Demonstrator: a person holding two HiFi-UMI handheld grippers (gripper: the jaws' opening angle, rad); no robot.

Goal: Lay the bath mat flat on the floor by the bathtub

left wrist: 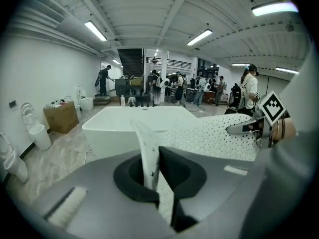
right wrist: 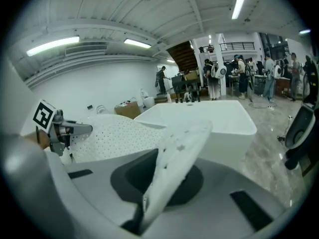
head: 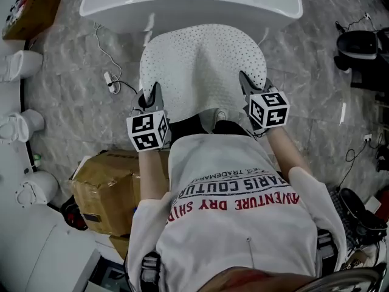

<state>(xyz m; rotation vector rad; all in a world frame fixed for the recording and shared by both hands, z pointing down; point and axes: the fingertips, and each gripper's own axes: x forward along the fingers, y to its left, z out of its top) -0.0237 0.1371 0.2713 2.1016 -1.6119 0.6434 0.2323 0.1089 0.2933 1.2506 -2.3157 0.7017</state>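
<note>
The perforated bath mat (head: 203,66), judged soft and floppy, is pinched at its near corners by the tightly closed left gripper (head: 152,96) and right gripper (head: 248,84), with the bathtub (head: 121,8) just ahead.

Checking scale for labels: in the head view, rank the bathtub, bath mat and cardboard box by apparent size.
Largest: bath mat and bathtub, about alike; frame crops the tub.
Smallest: cardboard box, partly behind the person.

Head view: mat (head: 203,66) near edge hidden behind shirt (head: 237,224); tub (head: 182,8) cut off at top. Background people (left wrist: 199,86) too small to make out.
</note>
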